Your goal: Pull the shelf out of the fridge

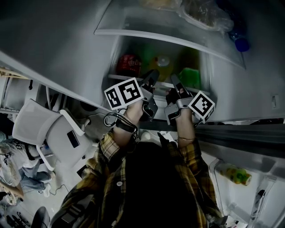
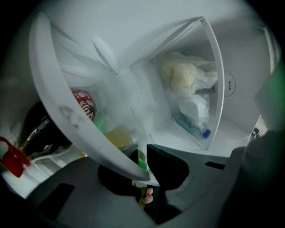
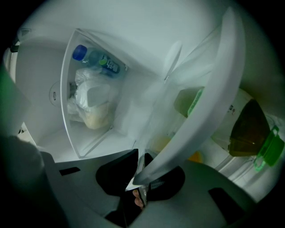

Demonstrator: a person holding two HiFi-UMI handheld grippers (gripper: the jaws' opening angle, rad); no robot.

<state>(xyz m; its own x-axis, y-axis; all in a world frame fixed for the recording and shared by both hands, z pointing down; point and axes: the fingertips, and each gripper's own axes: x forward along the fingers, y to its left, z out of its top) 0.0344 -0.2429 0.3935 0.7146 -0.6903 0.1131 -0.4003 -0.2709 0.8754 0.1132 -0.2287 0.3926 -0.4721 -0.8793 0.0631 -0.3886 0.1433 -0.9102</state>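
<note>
The fridge shelf point(image 1: 116, 78) is a clear pane with a white front trim. It carries a red can point(image 1: 129, 64), a yellow bottle point(image 1: 162, 64) and a green pack point(image 1: 191, 76). My left gripper point(image 1: 149, 82) and right gripper point(image 1: 176, 84) reach side by side to its front edge. In the left gripper view the white trim point(image 2: 67, 111) runs down into the left gripper point(image 2: 144, 178), whose jaws are shut on it. In the right gripper view the trim point(image 3: 209, 98) ends between the jaws of the right gripper point(image 3: 140, 182), which are likewise shut on it.
An upper shelf point(image 1: 133, 31) holds bagged food point(image 1: 200, 13) and a blue-capped bottle point(image 1: 240, 42). A bottle point(image 1: 234, 173) lies in the door bin at lower right. A white chair point(image 1: 49, 129) stands at the left. A green-lidded jug point(image 3: 251, 133) sits below the shelf.
</note>
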